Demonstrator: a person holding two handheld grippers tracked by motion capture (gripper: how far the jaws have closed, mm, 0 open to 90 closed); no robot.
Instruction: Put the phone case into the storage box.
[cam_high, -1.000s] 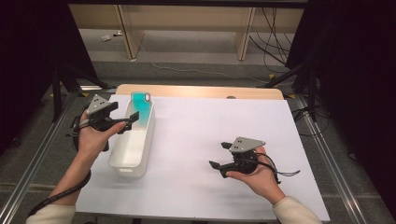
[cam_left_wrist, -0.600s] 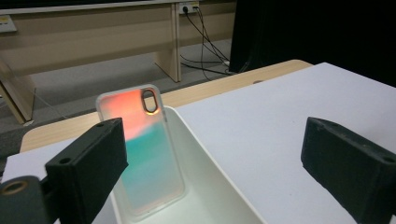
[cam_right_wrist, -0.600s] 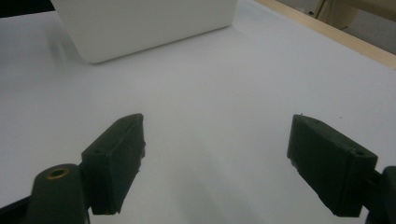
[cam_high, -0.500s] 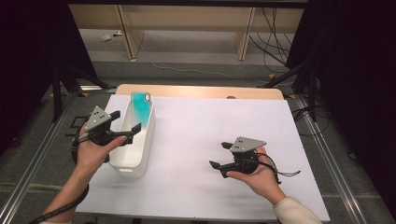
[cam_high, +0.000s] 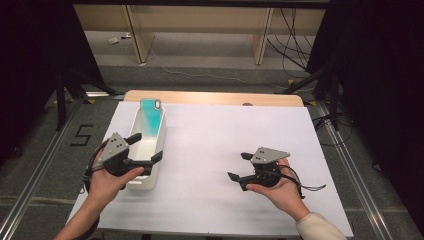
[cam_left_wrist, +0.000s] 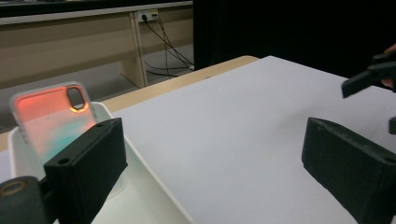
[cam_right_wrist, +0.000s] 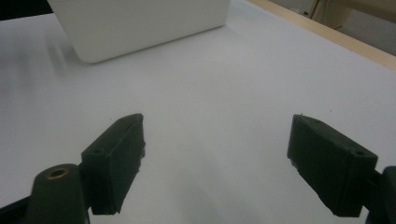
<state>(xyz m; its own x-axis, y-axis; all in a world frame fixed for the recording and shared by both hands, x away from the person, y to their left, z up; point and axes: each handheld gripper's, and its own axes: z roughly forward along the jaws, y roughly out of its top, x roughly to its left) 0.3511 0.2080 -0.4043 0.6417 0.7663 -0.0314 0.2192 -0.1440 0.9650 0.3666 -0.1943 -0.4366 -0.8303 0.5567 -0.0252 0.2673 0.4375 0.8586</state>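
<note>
Since the earlier frame, the left hand-held gripper (cam_high: 147, 149) is drawn back, jaws open, from the phone case (cam_high: 151, 116), which is left leaning inside the white bin (cam_high: 157, 137). Probably idle, the right hand-held gripper (cam_high: 241, 167) is held open above the tabletop (cam_high: 210, 145).

High view looks down; claw views skim close (all share the white tray (cam_high: 150, 150))
</note>
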